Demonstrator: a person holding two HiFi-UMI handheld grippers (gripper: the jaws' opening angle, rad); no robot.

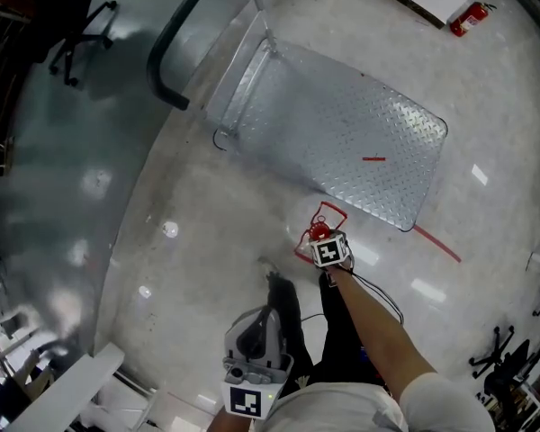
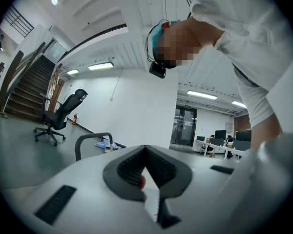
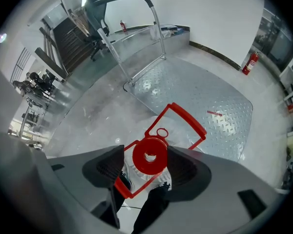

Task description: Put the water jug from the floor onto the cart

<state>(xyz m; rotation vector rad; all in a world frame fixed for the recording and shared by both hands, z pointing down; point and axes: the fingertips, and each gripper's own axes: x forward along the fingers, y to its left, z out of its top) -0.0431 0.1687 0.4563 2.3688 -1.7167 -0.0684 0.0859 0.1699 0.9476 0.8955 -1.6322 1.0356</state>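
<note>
The water jug point(image 1: 322, 229) stands on the floor just off the cart's near edge; its body is clear, and its red cap point(image 3: 150, 156) and red frame handle point(image 3: 185, 118) stand out. My right gripper point(image 3: 149, 162) points steeply down over it, open, with a jaw on either side of the cap. In the head view the right gripper point(image 1: 324, 239) sits right on top of the jug. The cart point(image 1: 360, 142) is a bare metal tread-plate deck with a dark push handle point(image 1: 175, 34). My left gripper point(image 2: 145, 150) is held level near my body, jaws together and nothing in them.
A red fire extinguisher point(image 1: 468, 18) stands by the far wall. A black office chair point(image 1: 72, 25) is at the upper left, more chairs point(image 1: 508, 358) at the lower right. Red tape point(image 1: 436, 241) runs across the pale floor beside the cart. Stairs point(image 2: 24, 91) rise at the left.
</note>
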